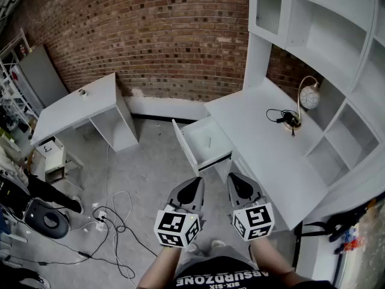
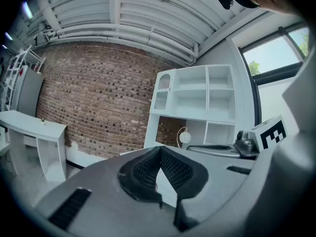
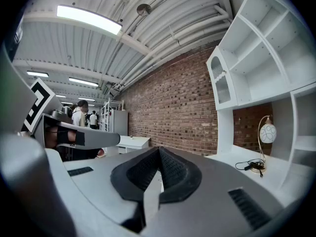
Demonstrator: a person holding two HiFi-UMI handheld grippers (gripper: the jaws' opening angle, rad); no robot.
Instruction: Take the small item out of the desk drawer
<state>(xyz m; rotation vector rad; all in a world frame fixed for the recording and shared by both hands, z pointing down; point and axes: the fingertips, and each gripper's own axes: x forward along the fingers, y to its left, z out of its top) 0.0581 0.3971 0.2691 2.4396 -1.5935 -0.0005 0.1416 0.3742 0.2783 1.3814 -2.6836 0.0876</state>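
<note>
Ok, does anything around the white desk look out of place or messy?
The desk's drawer stands pulled open, a small item lying inside. A black cable lies bunched beside the lamp, and loose cords sprawl across the floor.

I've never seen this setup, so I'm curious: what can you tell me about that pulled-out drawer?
The drawer is white, seemingly painted board, shallow and rectangular. It stands pulled well out of the white desk, level above the grey floor, its front panel toward the room. One small pale item lies on its bottom, too small to identify.
</note>
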